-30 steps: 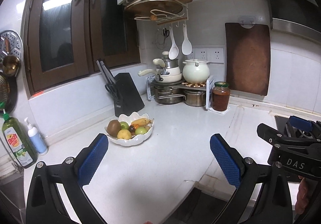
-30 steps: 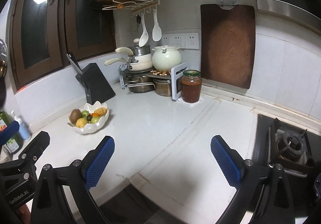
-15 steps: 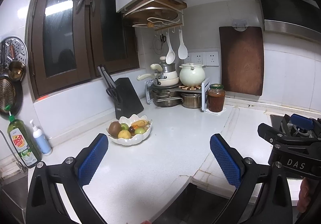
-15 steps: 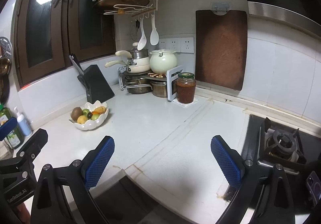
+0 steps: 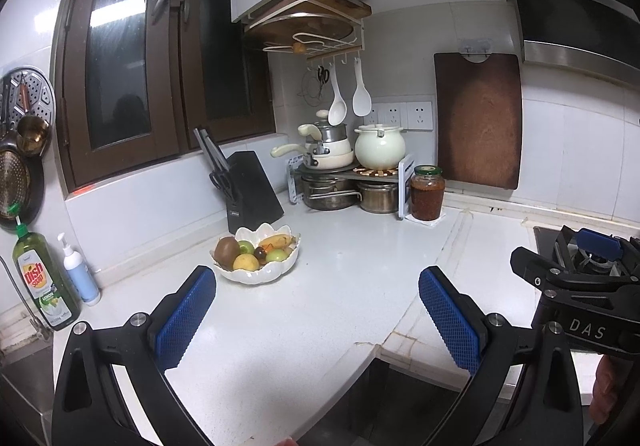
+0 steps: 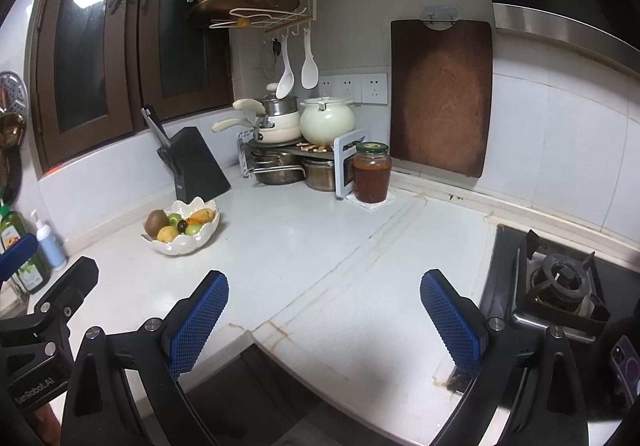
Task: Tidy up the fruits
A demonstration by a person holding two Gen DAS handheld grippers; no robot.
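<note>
A white scalloped bowl (image 5: 256, 275) stands on the white counter ahead of my left gripper (image 5: 318, 302). It holds a kiwi (image 5: 226, 252), a yellow fruit (image 5: 245, 263), green fruits (image 5: 277, 255), a banana (image 5: 276, 241) and a small dark fruit. The left gripper is open and empty, above the counter's front edge. In the right wrist view the bowl (image 6: 182, 244) sits far left. My right gripper (image 6: 324, 310) is open and empty, also above the front edge, right of the left one.
A black knife block (image 5: 250, 192) stands behind the bowl. A pot rack with pots (image 5: 344, 174) and a jar (image 5: 427, 193) fill the corner. A cutting board (image 5: 478, 120) leans on the wall. Dish soap bottles (image 5: 38, 280) stand left. A gas burner (image 6: 560, 286) is at right.
Both grippers have pulled back from the counter and risen, so the bowl and corner look smaller and farther. Both jaws stay open.
</note>
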